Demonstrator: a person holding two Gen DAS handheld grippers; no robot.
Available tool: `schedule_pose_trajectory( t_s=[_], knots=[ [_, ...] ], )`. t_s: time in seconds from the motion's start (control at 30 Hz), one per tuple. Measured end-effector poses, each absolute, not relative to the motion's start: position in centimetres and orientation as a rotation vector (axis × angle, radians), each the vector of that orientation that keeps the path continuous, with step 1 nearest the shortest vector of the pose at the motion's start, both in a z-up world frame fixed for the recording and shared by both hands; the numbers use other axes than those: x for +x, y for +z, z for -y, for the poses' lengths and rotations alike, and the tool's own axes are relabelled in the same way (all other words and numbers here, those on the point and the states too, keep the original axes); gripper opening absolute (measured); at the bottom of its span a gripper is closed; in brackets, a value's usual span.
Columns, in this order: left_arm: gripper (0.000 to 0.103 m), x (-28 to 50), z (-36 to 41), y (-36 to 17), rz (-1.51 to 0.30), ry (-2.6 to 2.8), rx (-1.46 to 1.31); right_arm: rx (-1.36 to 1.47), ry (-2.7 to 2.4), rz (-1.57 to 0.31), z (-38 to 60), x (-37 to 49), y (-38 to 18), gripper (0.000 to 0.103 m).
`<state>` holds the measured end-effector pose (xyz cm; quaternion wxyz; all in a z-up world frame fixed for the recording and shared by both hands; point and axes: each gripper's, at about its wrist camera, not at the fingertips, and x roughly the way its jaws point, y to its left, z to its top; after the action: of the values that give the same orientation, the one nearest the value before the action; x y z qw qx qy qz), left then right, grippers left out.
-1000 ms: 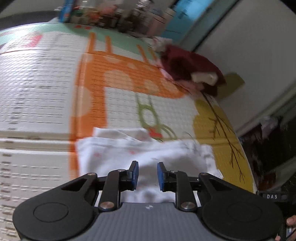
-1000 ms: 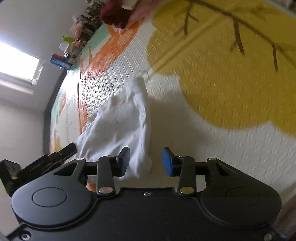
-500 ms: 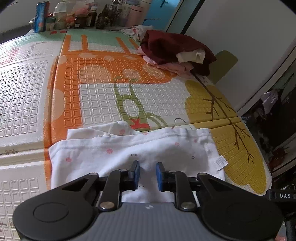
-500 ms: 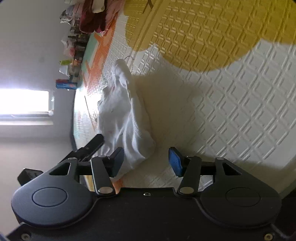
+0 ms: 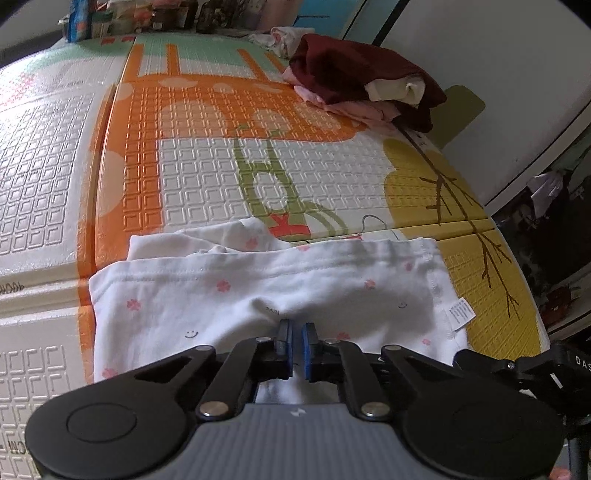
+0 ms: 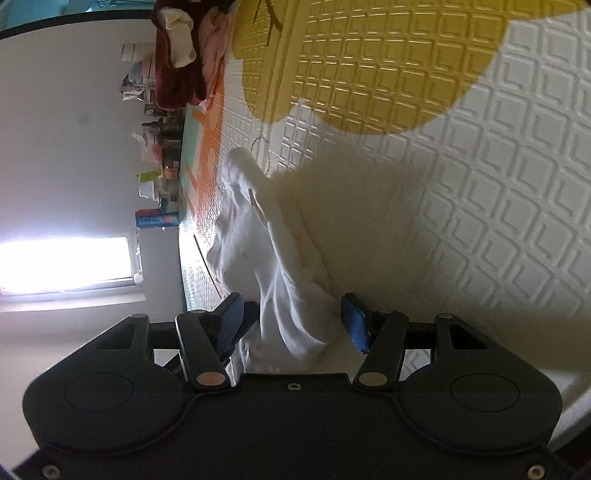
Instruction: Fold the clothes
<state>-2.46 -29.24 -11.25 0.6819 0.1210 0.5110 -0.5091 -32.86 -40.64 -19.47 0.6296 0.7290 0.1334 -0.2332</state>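
A white garment (image 5: 258, 291) with small pink flowers lies folded on the foam play mat (image 5: 207, 173); a care label sticks out at its right edge. My left gripper (image 5: 297, 341) sits at the garment's near edge, shut on a puckered bit of the cloth. In the right wrist view the scene is rolled sideways. The garment's end (image 6: 273, 266) bulges up between the fingers of my right gripper (image 6: 291, 325). Its jaws are opening, and neither blue pad (image 6: 354, 325) presses on the cloth.
A pile of dark red, cream and pink clothes (image 5: 362, 85) lies at the mat's far right, next to a white wall. Bottles and boxes (image 5: 147, 18) line the far edge. The mat ends on the right at a dark cluttered gap (image 5: 546, 229).
The left jaws closed onto the garment's near edge as the gripper dropped closer to it. The right gripper rolled, sank toward the mat and spread its jaws wider around the garment's end.
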Motion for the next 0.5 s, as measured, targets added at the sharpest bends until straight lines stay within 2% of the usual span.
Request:
schedule_pose_trajectory(
  t_s=[0.43, 0.5],
  knots=[
    [0.007, -2.0, 29.5, -11.4, -1.186, -1.141, 0.266, 1.674, -0.598, -0.243, 42.0, -28.9, -19.0, 0.058],
    [0.007, -1.9, 29.5, -11.4, -1.188, -1.139, 0.263, 1.678, -0.617, -0.235, 42.3, -28.6, -19.0, 0.054]
  ],
)
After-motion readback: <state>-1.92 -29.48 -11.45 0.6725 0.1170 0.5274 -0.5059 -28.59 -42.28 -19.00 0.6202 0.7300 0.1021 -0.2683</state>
